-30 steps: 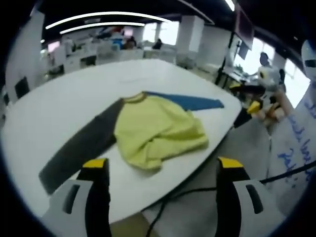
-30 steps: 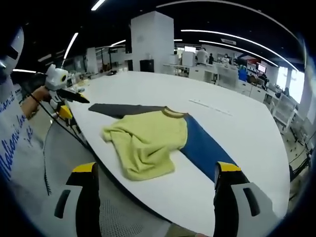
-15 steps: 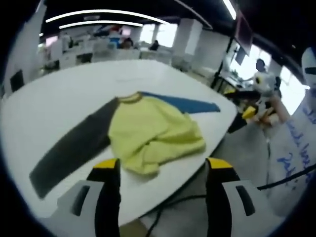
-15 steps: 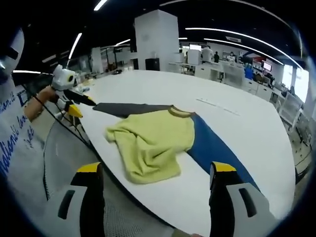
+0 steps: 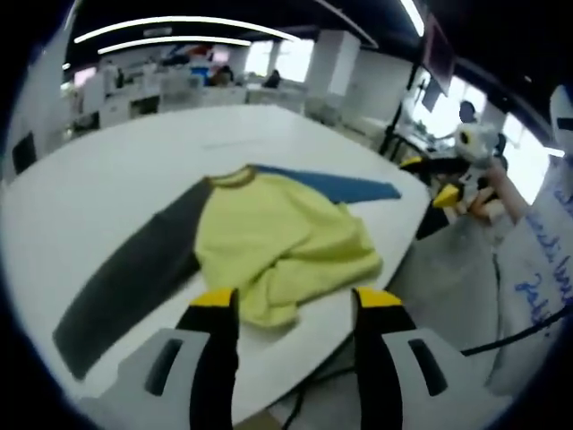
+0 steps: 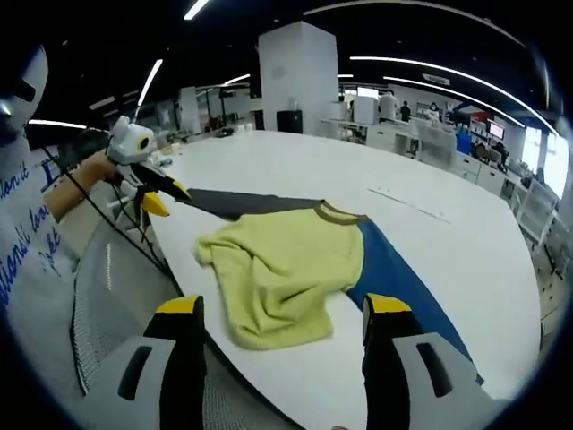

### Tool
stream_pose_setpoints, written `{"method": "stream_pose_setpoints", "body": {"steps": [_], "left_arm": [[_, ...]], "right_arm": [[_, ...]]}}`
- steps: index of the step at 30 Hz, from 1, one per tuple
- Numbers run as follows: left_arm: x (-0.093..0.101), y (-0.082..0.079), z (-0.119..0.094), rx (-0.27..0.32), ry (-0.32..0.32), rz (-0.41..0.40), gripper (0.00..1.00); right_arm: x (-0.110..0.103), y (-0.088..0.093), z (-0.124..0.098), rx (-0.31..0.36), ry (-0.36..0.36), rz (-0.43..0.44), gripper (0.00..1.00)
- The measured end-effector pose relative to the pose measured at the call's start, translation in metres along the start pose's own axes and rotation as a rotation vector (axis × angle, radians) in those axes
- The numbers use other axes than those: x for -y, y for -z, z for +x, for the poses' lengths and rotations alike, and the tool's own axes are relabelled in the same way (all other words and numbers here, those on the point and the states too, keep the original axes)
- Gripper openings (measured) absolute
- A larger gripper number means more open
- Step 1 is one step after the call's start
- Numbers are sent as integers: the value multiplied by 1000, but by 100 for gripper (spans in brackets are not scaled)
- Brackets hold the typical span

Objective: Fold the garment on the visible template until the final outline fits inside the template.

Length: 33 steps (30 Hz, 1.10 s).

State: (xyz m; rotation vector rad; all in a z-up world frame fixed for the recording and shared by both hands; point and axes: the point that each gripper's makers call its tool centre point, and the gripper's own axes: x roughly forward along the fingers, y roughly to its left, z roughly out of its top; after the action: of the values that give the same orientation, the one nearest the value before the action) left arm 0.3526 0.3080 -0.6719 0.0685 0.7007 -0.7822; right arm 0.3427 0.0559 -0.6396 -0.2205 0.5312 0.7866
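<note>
The shirt [image 5: 269,246] lies bunched on the desk [image 5: 107,188], both sleeves spread; folding seems barely begun. Both hand-held grippers [image 5: 291,309] [image 6: 279,318] hover with jaws apart, empty.

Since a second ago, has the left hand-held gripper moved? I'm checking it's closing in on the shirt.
Yes. The left hand-held gripper has come toward the dark sleeve at the table edge, and its jaws have narrowed.
</note>
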Motion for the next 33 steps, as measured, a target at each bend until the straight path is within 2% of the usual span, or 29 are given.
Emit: {"method": "stream_pose_setpoints", "body": {"steps": [5, 10, 15, 18, 29, 33], "left_arm": [[-8, 3, 10, -16, -20, 8, 40], [-7, 10, 19, -35, -2, 3, 33], [-11, 16, 28, -52, -13, -19, 27], [-16, 27, 33, -111, -27, -28, 26], [-23, 32, 47, -140, -53, -10, 23], [-23, 33, 51, -134, -47, -29, 15]], "right_arm": [[-1, 4, 9, -25, -21, -23, 65], [-1, 3, 13, -18, -29, -31, 58], [1, 2, 15, -6, -21, -30, 57], [1, 5, 17, -15, -18, -33, 58], [9, 7, 19, -14, 6, -23, 54], [9, 10, 23, -19, -5, -17, 47]]}}
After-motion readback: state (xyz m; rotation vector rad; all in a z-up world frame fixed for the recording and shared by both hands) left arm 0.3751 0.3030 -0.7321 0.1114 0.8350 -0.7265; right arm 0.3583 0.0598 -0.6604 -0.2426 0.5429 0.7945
